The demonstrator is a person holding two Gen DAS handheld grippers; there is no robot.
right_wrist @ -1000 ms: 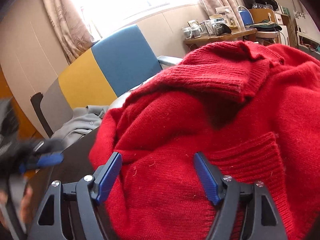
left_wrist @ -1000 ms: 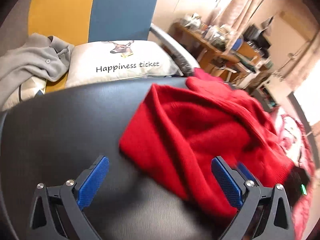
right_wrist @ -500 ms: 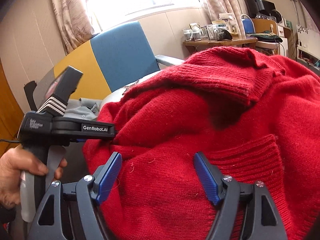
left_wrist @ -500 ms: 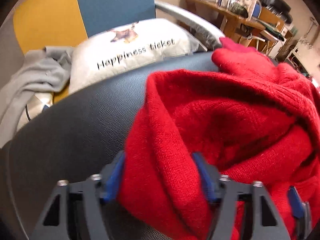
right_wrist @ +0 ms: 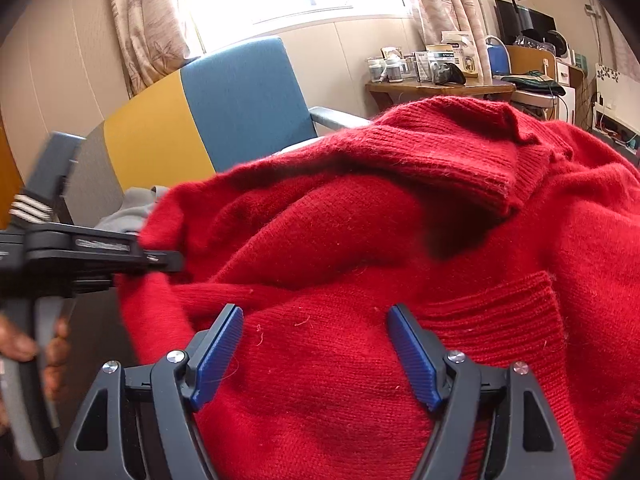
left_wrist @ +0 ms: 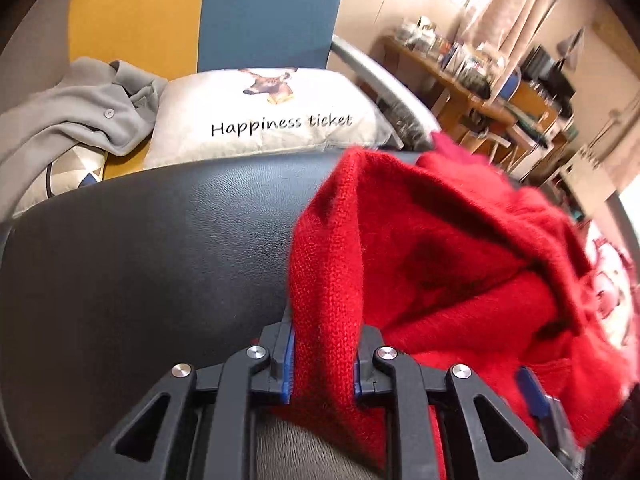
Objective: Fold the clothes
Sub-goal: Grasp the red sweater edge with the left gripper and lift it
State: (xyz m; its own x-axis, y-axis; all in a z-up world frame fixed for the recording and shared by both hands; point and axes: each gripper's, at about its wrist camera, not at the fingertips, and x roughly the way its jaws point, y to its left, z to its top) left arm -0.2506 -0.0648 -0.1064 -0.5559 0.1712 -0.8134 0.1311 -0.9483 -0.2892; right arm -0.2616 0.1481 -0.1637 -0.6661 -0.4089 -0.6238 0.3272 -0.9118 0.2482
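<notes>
Two grippers work one red sweater (left_wrist: 440,264): the left gripper (left_wrist: 324,360) tilts downward, its jaws closing with a fold of the knit pinched between the pads, while the right gripper (right_wrist: 316,352) hovers spread wide over the heaped sweater, pads clear of it. The sweater lies on a black leather surface (left_wrist: 140,260), with a cushion (left_wrist: 260,116) and grey garment (left_wrist: 72,116) on the sofa beyond.

Red sweater (right_wrist: 360,240) fills the view beneath spread fingers (right_wrist: 218,350).
</notes>
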